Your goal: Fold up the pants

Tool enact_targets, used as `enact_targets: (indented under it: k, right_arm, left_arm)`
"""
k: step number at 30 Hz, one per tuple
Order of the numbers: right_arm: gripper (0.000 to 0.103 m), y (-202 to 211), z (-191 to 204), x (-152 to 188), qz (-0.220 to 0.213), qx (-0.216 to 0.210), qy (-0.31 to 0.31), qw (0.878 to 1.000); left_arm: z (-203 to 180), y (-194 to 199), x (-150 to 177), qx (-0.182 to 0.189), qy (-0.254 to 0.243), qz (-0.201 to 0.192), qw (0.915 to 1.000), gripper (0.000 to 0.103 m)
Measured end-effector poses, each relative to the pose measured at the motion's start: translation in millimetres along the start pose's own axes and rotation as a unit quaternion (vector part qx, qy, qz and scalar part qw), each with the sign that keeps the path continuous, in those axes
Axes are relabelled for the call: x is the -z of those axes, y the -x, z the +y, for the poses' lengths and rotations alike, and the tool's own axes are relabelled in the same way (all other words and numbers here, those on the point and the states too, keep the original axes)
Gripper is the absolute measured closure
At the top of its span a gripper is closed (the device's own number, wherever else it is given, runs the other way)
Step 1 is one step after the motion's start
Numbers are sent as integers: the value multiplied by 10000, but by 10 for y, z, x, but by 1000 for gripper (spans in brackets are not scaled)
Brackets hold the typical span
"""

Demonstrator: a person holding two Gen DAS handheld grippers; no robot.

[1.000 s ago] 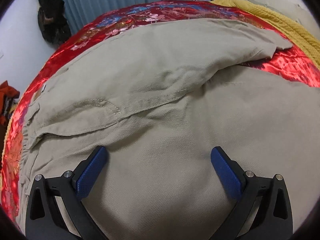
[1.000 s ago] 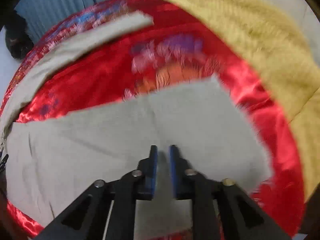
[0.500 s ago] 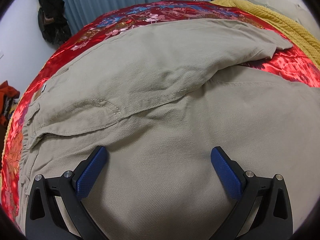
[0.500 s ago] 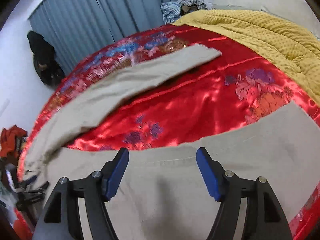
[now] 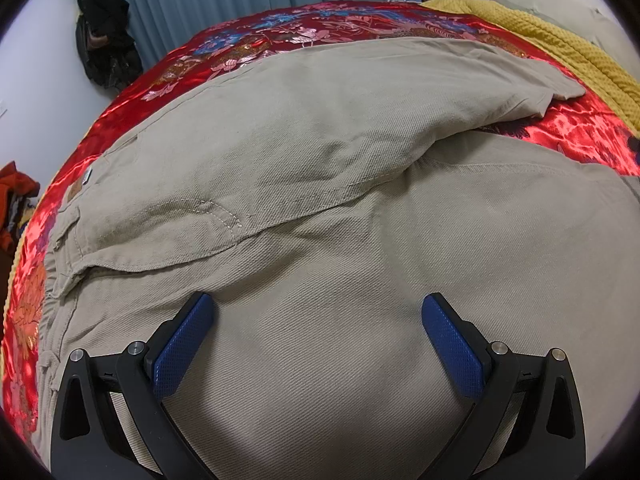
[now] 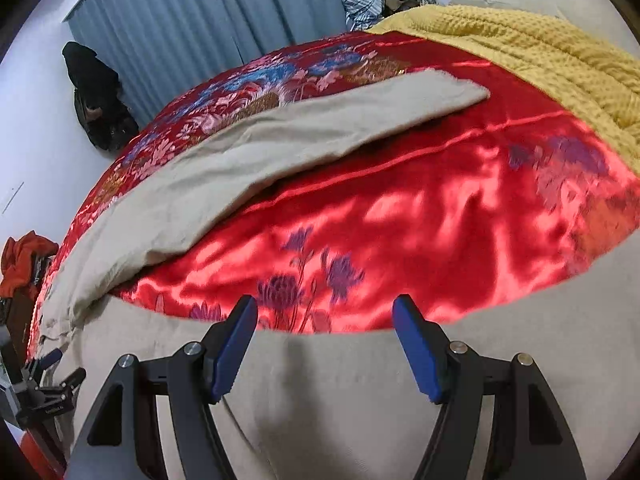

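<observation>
Red satin bedspread with embroidered flowers (image 6: 440, 208) covered the bed, with a mustard knitted blanket (image 6: 540, 56) at the upper right of the frame and blue pleated curtains (image 6: 224, 12) behind. On it lay the beige cotton twill pants (image 5: 320, 208), spread flat.

A second before, the right hand-held gripper (image 6: 325, 344) had been clamped on the nearer leg's cloth; now its blue pads stood wide apart over that leg's edge, holding nothing. The leg had been let go and laid down, so this placement looked finished and the fold itself not yet made.

The left hand-held gripper (image 5: 316, 344) was unchanged, spread open above the seat area, gripping nothing.

The pants' long axis ran from the waistband at left frame toward the hems at upper right, legs splayed in a V.
</observation>
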State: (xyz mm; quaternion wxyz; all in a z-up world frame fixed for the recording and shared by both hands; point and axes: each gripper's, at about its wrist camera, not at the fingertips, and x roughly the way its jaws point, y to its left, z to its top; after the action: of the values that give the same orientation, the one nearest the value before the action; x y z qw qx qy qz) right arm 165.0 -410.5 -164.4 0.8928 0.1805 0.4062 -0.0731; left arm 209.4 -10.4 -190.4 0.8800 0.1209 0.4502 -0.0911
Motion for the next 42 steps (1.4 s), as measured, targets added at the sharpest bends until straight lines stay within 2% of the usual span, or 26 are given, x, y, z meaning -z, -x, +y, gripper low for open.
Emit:
enact_targets:
  k: [4,10,12,14,15,16,17,20,22,23,25,28,29,31,34,35,36,37,38,40,41,42]
  right_arm:
    - [33,204,-90,-29,113,72,90,9999]
    - [33,365,-313,549,426,-52,-126,9990]
    - [35,387,-503,762,640,146,-306,9974]
    - [43,524,-707,820,516,200,-719,9959]
    - [42,623,-782,825,434,457,-866,9943]
    - [41,786,-861,826,297,887,-988,9907]
    - [41,926,-895,826,163,972,-1045,9896]
    - [41,1282,-799,775,64,595,-1219,9907]
    - [36,1424,-575,701,-65,396,-930,9949]
    - [29,1465,-399,663,-145,292,-668,9972]
    - [28,1405,-140,635,-138,-43,-372,9992]
    - [28,1054,52,694,268,-577,-284,9976]
    - [29,870,22,709,531,-690,-171,9961]
    - [30,679,-151,729,830,-489,54,9953]
    - [30,580,-957,745,966,477,113,9941]
    - [36,627,-1439,741,935,840,-88,9920]
    - [51,697,-1742,727,893,921,-253,9914]
    - [60,760,-1971,689,912,967,-424,9902]
    - [70,798,-2080,614,1002,1013,-548,9883]
    - [64,832,-1997,426,1085,1310,-422,9845]
    - [55,816,-1802,246,1054,1248,-204,9864]
    - [55,790,-1676,129,1032,1068,-121,9888]
  left_arm:
    - [4,-1,0,0,0,1,10000,0]
    - [6,-1,0,1,0,0,10000,0]
    - [5,-1,-1,2,0,0,10000,0]
    - [2,0,0,0,-1,1,10000,0]
    - [5,0,-1,1,0,2,10000,0]
    - [5,1,-1,1,0,2,10000,0]
    - [2,2,0,0,0,2,10000,0]
    - [1,5,1,1,0,2,10000,0]
    - [1,7,2,1,0,2,10000,0]
    - [-1,9,3,1,0,2,10000,0]
    - [-1,11,4,0,0,1,10000,0]
    - [4,-4,-4,-15,-13,-1,10000,0]
    - [8,-9,-10,-5,-5,5,10000,0]
    - [7,-13,-11,-18,-16,3,10000,0]
    - [9,-14,-15,5,6,-11,10000,0]
    - [3,-20,-24,9,9,9,10000,0]
    - [5,-24,-33,9,24,11,10000,0]
    - [-3,-30,-29,-5,34,-10,10000,0]
    - [-8,-48,-39,-6,67,33,10000,0]
    - [18,-20,-86,1,182,254,9995,1]
    - [38,51,-143,-16,325,422,9986,3]
    - [71,181,-211,48,571,474,9972,6]
